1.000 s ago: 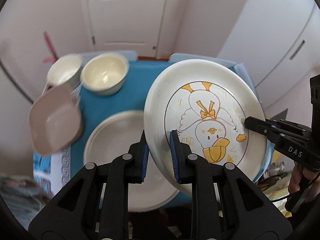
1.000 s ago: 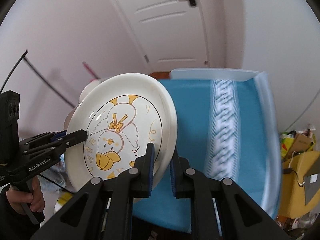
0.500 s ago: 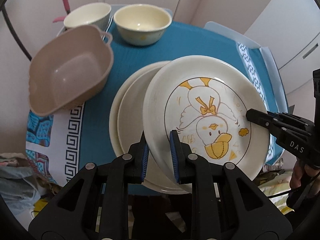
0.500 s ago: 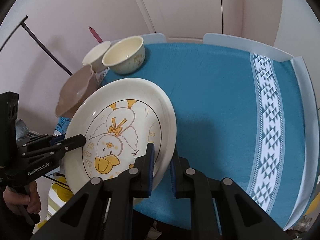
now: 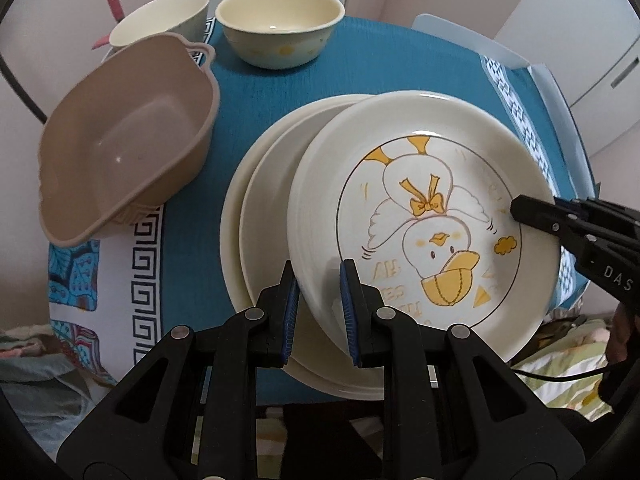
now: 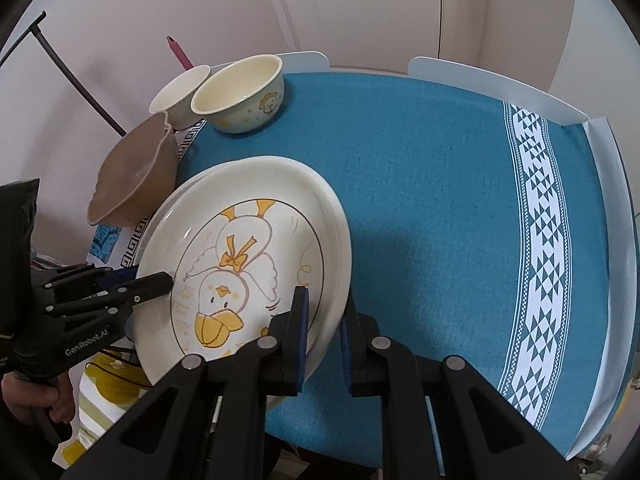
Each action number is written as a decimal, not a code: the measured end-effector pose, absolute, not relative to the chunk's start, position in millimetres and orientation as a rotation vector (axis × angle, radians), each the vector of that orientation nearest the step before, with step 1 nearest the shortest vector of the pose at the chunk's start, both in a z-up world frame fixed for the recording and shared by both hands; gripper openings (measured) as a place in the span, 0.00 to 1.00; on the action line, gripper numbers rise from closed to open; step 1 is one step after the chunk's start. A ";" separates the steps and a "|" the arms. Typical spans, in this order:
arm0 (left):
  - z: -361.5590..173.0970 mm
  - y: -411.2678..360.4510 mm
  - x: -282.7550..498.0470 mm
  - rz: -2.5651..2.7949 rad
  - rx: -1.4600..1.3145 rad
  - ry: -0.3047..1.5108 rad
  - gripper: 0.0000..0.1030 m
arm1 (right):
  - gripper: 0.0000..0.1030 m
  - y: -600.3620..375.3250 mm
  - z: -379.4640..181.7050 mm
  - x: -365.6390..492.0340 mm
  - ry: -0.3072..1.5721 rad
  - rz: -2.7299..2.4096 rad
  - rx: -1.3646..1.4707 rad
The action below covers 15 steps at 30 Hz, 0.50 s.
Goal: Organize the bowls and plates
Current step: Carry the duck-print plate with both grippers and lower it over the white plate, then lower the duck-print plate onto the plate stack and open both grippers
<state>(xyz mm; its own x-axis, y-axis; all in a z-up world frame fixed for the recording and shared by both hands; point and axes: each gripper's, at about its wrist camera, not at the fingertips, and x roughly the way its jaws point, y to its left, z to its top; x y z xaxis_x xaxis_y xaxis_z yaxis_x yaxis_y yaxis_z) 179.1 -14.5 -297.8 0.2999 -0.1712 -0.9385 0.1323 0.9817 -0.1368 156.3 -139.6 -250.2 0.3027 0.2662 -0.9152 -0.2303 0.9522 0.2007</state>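
A white plate with a yellow duck drawing (image 5: 424, 216) is held by both grippers just above a plain cream plate (image 5: 260, 232) lying on the blue tablecloth. My left gripper (image 5: 319, 300) is shut on the duck plate's near rim. My right gripper (image 6: 323, 334) is shut on its opposite rim, and the duck plate (image 6: 244, 264) fills the left of the right wrist view. The right gripper's finger also shows in the left wrist view (image 5: 560, 220). How far the duck plate rests on the cream plate I cannot tell.
A tan plastic basin (image 5: 124, 144) stands left of the plates. A cream bowl (image 5: 280, 28) and a second bowl (image 5: 160, 20) stand at the far edge. The blue tablecloth (image 6: 440, 184) stretches right, with a white patterned band (image 6: 536, 256).
Both grippers have carried the duck plate down and over the cream plate; it has tilted from steep to nearly flat. The bowls and basin have not moved.
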 end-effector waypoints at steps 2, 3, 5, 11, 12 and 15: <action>-298.3 -16.3 179.2 -0.196 -0.012 1.251 0.18 | 0.13 -138.1 -249.9 155.2 1.217 0.328 0.020; -298.0 -17.8 179.8 -0.193 0.005 1.247 0.18 | 0.13 -137.4 -250.4 155.2 1.218 0.329 0.016; -297.2 -19.4 179.8 -0.184 0.031 1.242 0.18 | 0.13 -137.4 -251.2 155.6 1.220 0.331 0.017; -295.7 -25.9 180.1 -0.146 0.128 1.223 0.18 | 0.13 -136.2 -255.3 156.9 1.228 0.345 0.019; -295.4 -27.1 179.9 -0.138 0.151 1.219 0.18 | 0.13 -135.5 -255.7 157.3 1.229 0.347 0.015; -294.3 -31.4 178.4 -0.110 0.229 1.204 0.18 | 0.13 -132.9 -258.2 157.8 1.236 0.360 0.005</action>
